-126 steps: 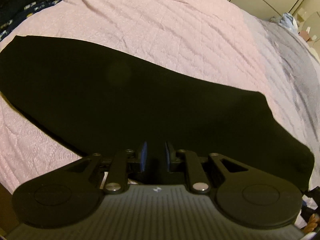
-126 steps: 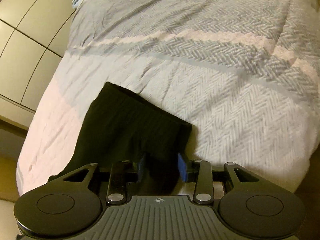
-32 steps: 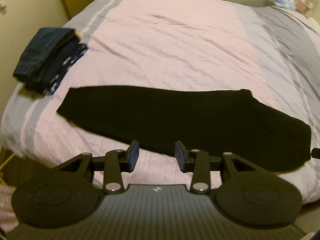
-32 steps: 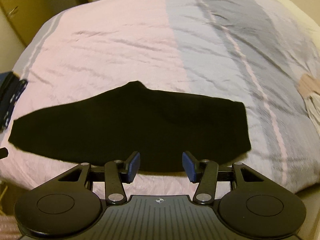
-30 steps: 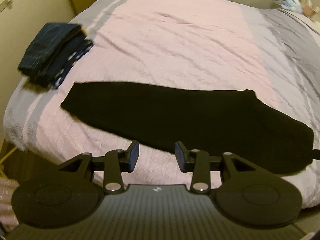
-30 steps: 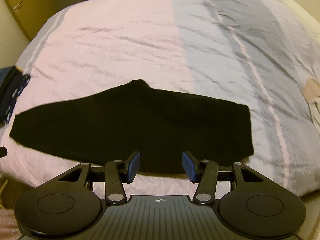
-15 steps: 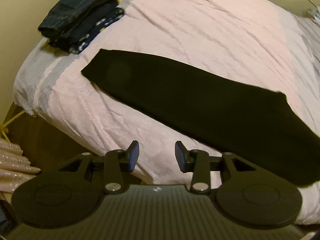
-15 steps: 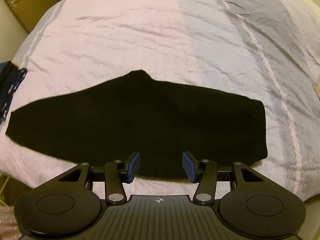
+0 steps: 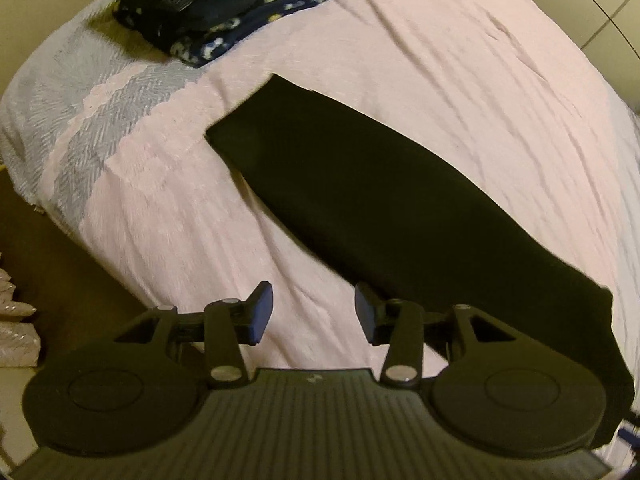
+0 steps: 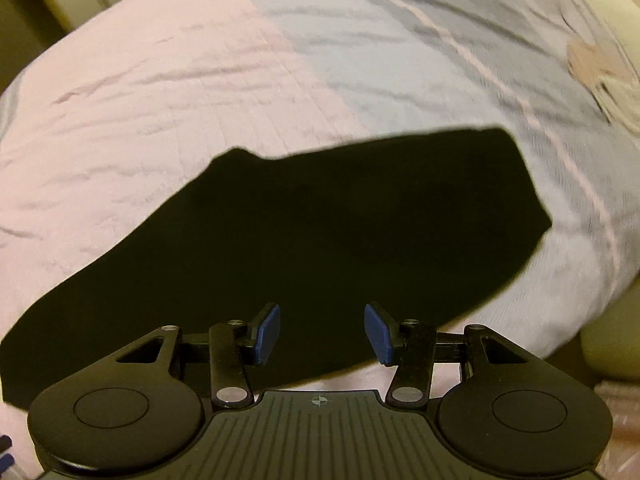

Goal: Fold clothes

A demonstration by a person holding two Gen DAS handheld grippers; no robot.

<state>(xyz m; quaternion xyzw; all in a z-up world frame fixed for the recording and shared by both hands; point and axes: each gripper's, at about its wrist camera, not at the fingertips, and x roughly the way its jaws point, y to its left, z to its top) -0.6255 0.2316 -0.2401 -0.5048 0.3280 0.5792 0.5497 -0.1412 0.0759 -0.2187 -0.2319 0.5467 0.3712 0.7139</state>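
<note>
Lying flat on bed [image 9: 168, 216], black garment [image 9: 380, 200] looks soft, limp; grab corners; left gripper [image 9: 314, 316] and right gripper [image 10: 322, 334] both released.

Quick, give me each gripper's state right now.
Left gripper: open, holding nothing, over the bedspread.
Right gripper: open, holding nothing, above the black garment.

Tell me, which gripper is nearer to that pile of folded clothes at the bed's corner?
Left. The left gripper faces the pile of folded clothes across the bed; the right gripper hovers over the black garment, pile unseen.
</note>
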